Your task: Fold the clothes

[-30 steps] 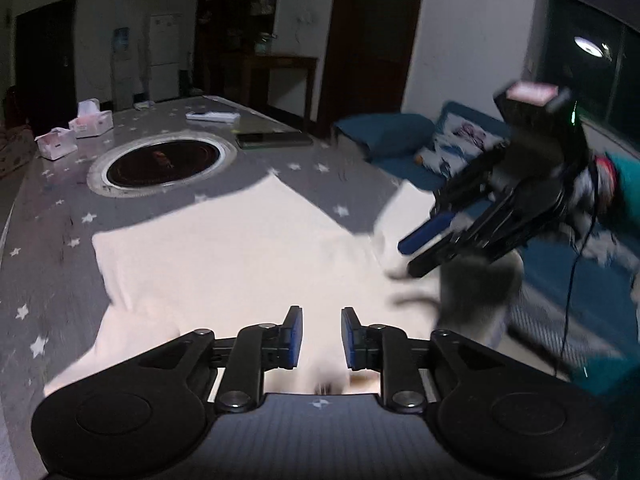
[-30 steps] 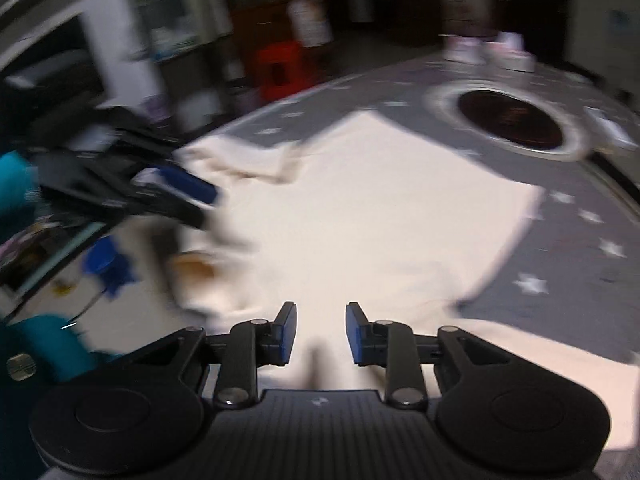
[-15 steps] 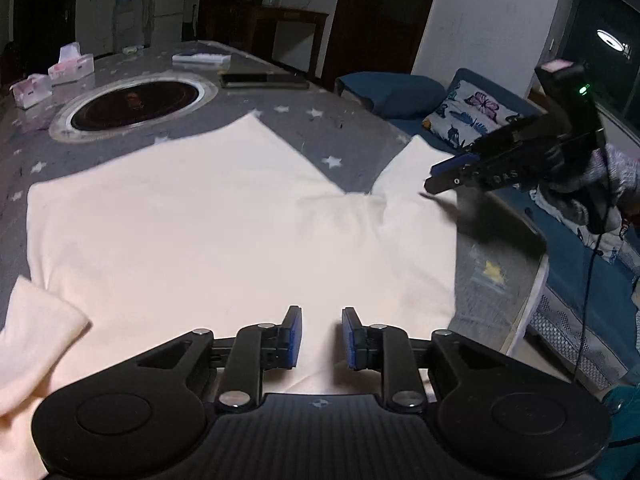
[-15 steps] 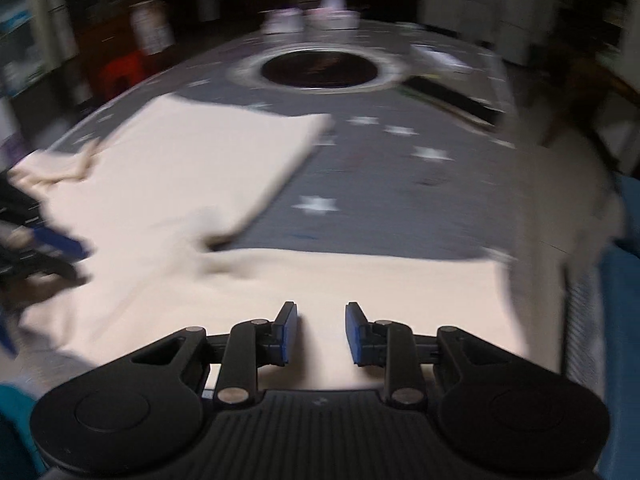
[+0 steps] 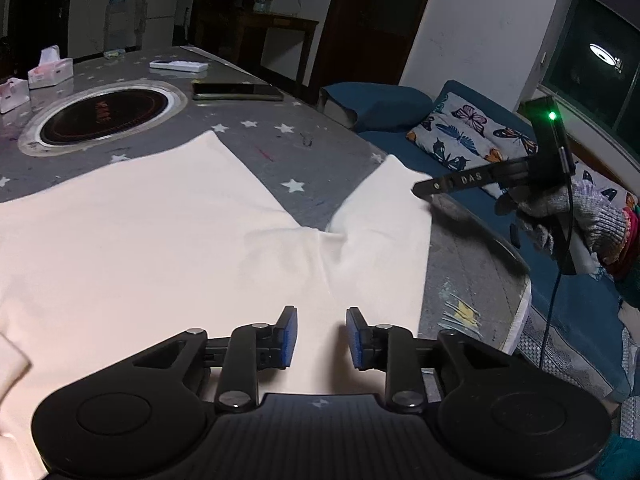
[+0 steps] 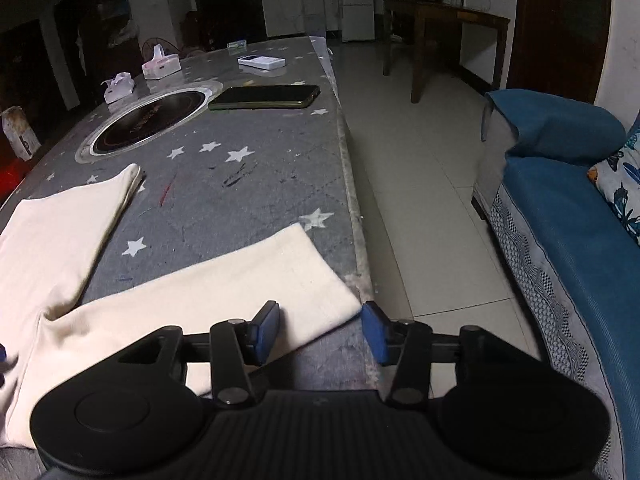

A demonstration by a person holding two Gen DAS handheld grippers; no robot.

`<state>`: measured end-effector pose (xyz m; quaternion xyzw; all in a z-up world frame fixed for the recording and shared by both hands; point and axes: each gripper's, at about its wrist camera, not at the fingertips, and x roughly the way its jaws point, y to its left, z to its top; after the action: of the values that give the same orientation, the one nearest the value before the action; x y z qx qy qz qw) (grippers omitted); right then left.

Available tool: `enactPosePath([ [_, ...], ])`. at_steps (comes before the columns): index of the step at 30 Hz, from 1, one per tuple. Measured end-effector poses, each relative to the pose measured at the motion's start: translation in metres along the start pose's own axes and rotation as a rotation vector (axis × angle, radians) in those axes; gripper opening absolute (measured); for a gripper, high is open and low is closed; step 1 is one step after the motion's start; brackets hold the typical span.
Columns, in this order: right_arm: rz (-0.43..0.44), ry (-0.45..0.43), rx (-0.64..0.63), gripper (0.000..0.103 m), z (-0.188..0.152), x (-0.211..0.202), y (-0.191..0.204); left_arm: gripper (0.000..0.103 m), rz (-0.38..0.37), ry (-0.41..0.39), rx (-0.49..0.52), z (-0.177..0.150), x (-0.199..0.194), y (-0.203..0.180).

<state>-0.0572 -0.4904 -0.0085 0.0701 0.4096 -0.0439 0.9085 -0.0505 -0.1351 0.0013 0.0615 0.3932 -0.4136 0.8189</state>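
Observation:
A cream long-sleeved shirt point(image 5: 160, 232) lies spread flat on the grey star-print table point(image 5: 280, 148). My left gripper point(image 5: 322, 338) hovers low over the body near the right armpit. Its jaws are opening, with only flat cloth beneath them and nothing pinched. The right sleeve point(image 6: 240, 280) stretches out to the table's edge. My right gripper point(image 6: 320, 332) stands over the cuff's corner with its jaws opening, and the pads do not press on the cloth. In the left wrist view the right gripper point(image 5: 424, 188) shows side-on at the cuff, held by a gloved hand point(image 5: 588, 220).
A round hob point(image 5: 100, 118) is set into the table, with a dark phone point(image 5: 238, 91), a white remote point(image 5: 179, 65) and tissue boxes point(image 5: 50, 72) beyond it. The table edge point(image 6: 352, 200) drops to tiled floor. A blue sofa point(image 6: 580, 220) with a butterfly cushion point(image 5: 472, 132) stands close by.
Both pairs of jaws stand wider than before. The right gripper has swung round from over the shirt's body to the sleeve's cuff at the table edge. The left gripper has moved lower over the shirt.

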Motion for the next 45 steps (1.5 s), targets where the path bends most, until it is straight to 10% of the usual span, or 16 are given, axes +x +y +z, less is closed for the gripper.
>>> enactPosePath([
  [2, 0.024, -0.008, 0.018, 0.009, 0.001, -0.001, -0.001, 0.031, 0.003, 0.011, -0.003, -0.002, 0.004, -0.002],
  [17, 0.485, -0.152, -0.014, 0.007, 0.043, -0.082, 0.075, 0.041, 0.011, -0.014, -0.048, -0.009, -0.004, 0.006],
  [31, 0.731, 0.025, -0.279, 0.008, 0.028, -0.051, 0.223, 0.048, 0.171, -0.131, -0.188, -0.039, -0.080, 0.055],
  [38, 0.728, 0.065, -0.255, 0.020, 0.017, -0.042, 0.219, 0.048, 0.218, -0.134, -0.226, -0.050, -0.096, 0.071],
  [45, 0.501, 0.044, -0.267, 0.021, 0.022, -0.033, 0.167, 0.046, 0.235, -0.121, -0.222, -0.040, -0.079, 0.072],
])
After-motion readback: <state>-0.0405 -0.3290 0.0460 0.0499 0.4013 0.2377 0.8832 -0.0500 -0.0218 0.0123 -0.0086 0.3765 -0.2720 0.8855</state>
